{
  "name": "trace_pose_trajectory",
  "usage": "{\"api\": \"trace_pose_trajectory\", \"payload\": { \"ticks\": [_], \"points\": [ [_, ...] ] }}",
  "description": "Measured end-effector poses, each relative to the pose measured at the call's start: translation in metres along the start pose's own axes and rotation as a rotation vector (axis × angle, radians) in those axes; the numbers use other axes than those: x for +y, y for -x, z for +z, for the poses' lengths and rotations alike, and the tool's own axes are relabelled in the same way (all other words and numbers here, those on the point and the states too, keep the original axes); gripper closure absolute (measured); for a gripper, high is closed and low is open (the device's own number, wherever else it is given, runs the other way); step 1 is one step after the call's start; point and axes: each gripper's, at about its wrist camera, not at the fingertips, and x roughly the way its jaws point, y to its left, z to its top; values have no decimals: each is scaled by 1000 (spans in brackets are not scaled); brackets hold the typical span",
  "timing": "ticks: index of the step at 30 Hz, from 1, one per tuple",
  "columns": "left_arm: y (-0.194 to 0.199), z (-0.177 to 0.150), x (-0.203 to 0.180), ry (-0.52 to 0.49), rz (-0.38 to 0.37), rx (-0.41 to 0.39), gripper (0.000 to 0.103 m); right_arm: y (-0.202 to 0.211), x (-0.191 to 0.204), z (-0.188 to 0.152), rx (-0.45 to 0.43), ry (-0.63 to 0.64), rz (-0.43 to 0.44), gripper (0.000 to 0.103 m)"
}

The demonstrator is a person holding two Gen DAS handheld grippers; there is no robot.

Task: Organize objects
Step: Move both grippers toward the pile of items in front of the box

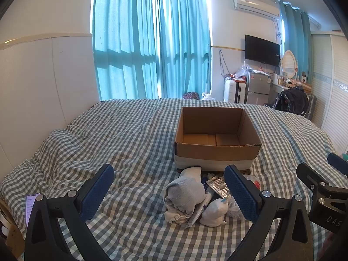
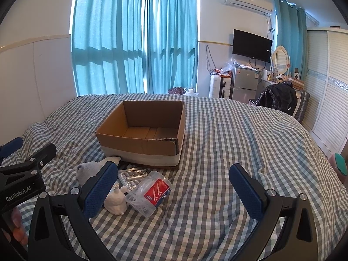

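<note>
An open, empty cardboard box (image 1: 217, 150) stands on the checked bedspread; it also shows in the right wrist view (image 2: 139, 145). In front of it lies a small pile: a grey-white sock (image 1: 184, 191), a foil blister pack (image 1: 218, 187), a tube (image 1: 201, 208) and a white figurine (image 1: 214, 214). The right wrist view shows the figurine (image 2: 116, 202), the blister pack (image 2: 132, 177) and a clear tub with a red label (image 2: 150, 193). My left gripper (image 1: 168, 192) is open around the pile. My right gripper (image 2: 176, 191) is open and empty, just right of the tub.
The bed (image 1: 130, 134) fills both views, with a white wall panel (image 1: 32, 82) on the left. A phone (image 1: 30, 204) lies at the bed's left edge. Beyond the bed stand teal curtains (image 1: 152, 43), a small fridge (image 1: 258, 84), a TV (image 1: 262, 50) and a wardrobe (image 2: 326, 87).
</note>
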Motion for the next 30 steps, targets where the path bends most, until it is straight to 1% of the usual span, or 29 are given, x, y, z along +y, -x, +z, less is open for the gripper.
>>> {"api": "trace_pose_trajectory", "payload": {
  "ticks": [21,30],
  "points": [
    [-2,-5,1,3,-1,6,0,-3,6,-5,14,16,24,0],
    [3,-2,1,-4,0,-9,0,-1,7,-5,7,20,28,0]
  ]
}}
